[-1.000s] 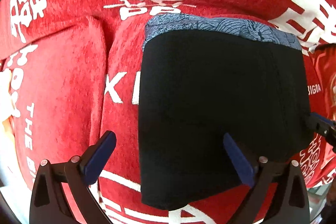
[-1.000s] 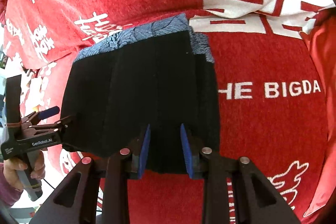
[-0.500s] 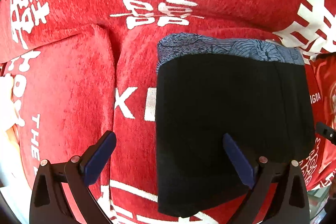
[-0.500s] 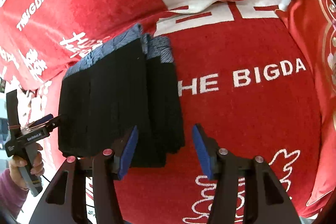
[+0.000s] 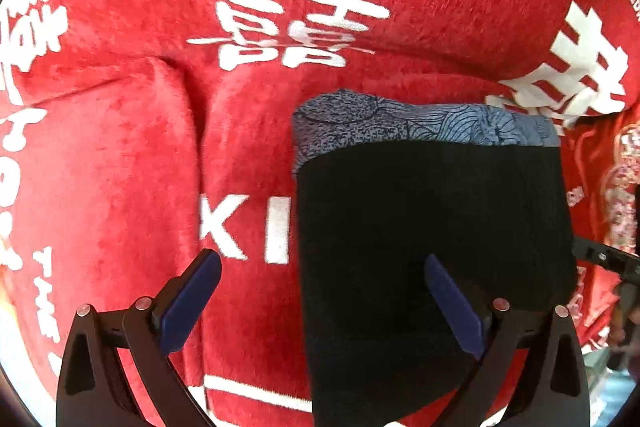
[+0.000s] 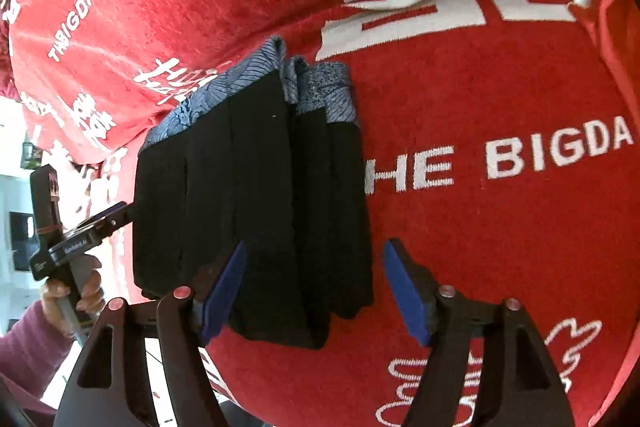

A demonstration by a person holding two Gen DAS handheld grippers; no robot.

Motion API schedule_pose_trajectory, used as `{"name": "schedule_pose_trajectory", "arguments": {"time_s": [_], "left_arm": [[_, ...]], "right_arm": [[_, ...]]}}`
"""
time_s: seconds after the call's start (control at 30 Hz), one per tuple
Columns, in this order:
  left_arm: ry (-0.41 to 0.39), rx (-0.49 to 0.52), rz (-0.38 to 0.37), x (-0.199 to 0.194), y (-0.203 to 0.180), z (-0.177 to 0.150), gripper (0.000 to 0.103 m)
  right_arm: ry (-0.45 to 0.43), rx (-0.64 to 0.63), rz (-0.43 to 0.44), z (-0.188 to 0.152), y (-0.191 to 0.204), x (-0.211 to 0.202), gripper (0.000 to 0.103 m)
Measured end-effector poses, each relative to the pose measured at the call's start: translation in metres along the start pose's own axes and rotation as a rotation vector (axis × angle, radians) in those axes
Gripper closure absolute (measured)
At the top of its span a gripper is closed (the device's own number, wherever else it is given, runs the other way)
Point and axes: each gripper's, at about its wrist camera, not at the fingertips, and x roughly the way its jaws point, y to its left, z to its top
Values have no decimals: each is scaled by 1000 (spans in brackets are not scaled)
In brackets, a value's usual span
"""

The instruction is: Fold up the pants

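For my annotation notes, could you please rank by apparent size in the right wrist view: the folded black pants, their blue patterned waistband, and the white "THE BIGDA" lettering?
1. Folded black pants, clearly largest.
2. White "THE BIGDA" lettering and blue patterned waistband: similar; I would not rank them.

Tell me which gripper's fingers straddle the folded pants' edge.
The right gripper: its open fingers flank the black pants. The left gripper stands mostly over the red blanket.

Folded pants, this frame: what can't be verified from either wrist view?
- Underside and inner layers of the pants: hidden by their own top fold, both views.
- Pants' near edge: cut off by the bottom of the left wrist view.
- Left gripper seen from the right wrist: small at the picture's edge, opening unclear there.
- Surface under the red blanket: fully covered.
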Motion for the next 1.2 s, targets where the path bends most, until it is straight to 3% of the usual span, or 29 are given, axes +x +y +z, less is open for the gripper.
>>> {"name": "schedule_pose_trajectory", "arguments": {"time_s": [0.27,0.4,0.57,0.63,0.7,0.83,1.03,1.2], "left_arm": [[76,-8,-241,37,6,6,1],[90,-62,-308,52,5,5,1],[66,-86,-277,51,-2,3,1],[42,-96,-273,45,-8,1,18],[14,-86,-243,35,-17,-1,28],[-26,-98,-191,17,-31,-4,40],[-26,-117,-179,-15,-38,-23,42],[-34,-120,-180,-50,-26,-52,41]], "right_arm": [[52,73,229,21,-32,29,29],[84,96,315,24,-37,45,29],[95,130,342,30,-42,51,29],[104,135,330,32,-43,50,34],[108,126,307,31,-39,49,44],[89,149,361,27,-36,36,61],[114,117,403,16,-20,12,63],[103,135,456,-14,-3,-8,63]]}}
